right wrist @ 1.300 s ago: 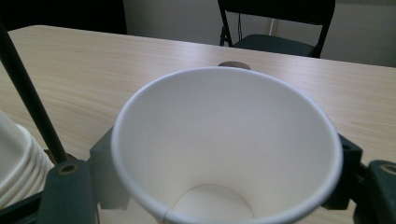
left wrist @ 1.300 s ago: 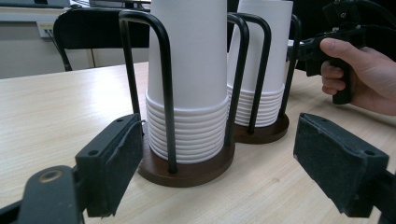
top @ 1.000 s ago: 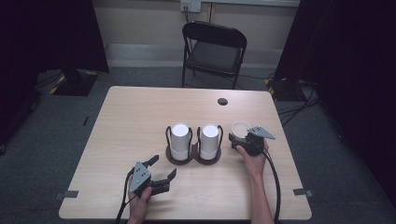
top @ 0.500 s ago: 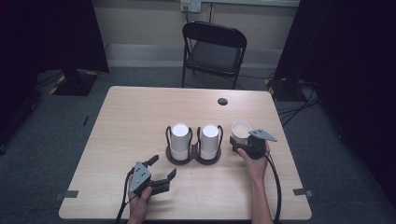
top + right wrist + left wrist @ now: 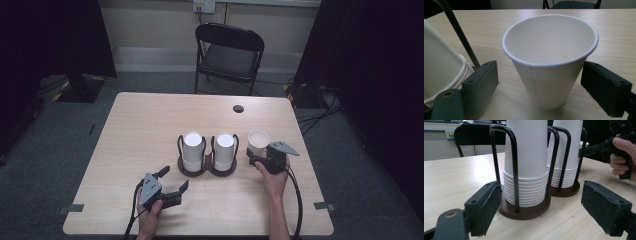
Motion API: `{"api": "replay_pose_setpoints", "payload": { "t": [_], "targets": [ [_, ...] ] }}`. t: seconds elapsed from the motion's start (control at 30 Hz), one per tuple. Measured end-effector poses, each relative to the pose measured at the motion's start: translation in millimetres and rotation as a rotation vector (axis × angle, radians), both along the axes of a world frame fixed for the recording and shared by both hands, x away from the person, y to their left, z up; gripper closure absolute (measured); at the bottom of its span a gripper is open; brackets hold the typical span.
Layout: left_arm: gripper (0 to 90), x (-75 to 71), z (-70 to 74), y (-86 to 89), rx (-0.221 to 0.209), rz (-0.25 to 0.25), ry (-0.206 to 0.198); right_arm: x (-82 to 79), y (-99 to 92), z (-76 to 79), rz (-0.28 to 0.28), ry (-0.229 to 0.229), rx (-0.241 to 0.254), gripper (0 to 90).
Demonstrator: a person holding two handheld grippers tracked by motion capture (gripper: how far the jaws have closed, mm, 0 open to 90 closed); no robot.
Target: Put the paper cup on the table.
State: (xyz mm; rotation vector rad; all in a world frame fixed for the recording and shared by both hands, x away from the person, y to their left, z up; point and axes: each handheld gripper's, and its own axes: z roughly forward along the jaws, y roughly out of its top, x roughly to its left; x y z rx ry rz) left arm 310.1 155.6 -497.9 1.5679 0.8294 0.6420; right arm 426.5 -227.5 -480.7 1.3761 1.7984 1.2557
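A single white paper cup [image 5: 258,141] [image 5: 550,65] stands upright on the wooden table [image 5: 145,125], right of a black wire holder [image 5: 207,170]. The holder carries two upside-down stacks of white cups, the left stack [image 5: 192,147] [image 5: 526,157] and the right stack [image 5: 224,148] [image 5: 565,150]. My right gripper [image 5: 254,159] [image 5: 539,82] is open, one jaw on each side of the single cup with a gap to its wall. My left gripper [image 5: 175,178] [image 5: 540,205] is open near the table's front, facing the left stack and holding nothing.
A black folding chair [image 5: 230,50] stands behind the table. A small dark round grommet [image 5: 238,108] sits in the tabletop at the back right. The right stack's edge [image 5: 439,67] and a holder wire [image 5: 456,27] lie close to my right gripper's left jaw.
My right gripper has drawn back a little toward the person while the single cup stays standing. The left gripper has not moved.
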Motion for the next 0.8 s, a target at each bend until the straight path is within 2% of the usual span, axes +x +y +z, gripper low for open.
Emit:
{"api": "replay_pose_setpoints", "payload": {
  "t": [0.1, 0.3, 0.5, 0.63, 0.8],
  "targets": [
    [15.7, 0.0, 0.0, 0.0, 0.000, 0.001, -0.001, -3.1, 0.0, 1.7, -0.009, -0.016, 0.002, 14.2],
    [15.7, 0.4, 0.1, -0.4, 0.005, 0.005, 0.000, -12.0, -5.5, 0.7, -0.029, -0.014, 0.009, 14.1],
    [15.8, 0.8, 0.2, -0.4, 0.003, 0.017, 0.008, -25.0, -5.6, 5.3, -0.022, -0.062, 0.022, 14.4],
    [15.8, 1.3, 0.4, -1.0, 0.008, 0.023, 0.012, -34.7, -5.7, 7.8, -0.030, -0.073, 0.019, 14.0],
    [15.8, 1.3, 0.4, -1.3, 0.008, 0.033, 0.014, -47.0, -4.2, 7.9, -0.019, -0.109, 0.035, 14.0]
  ]
}}
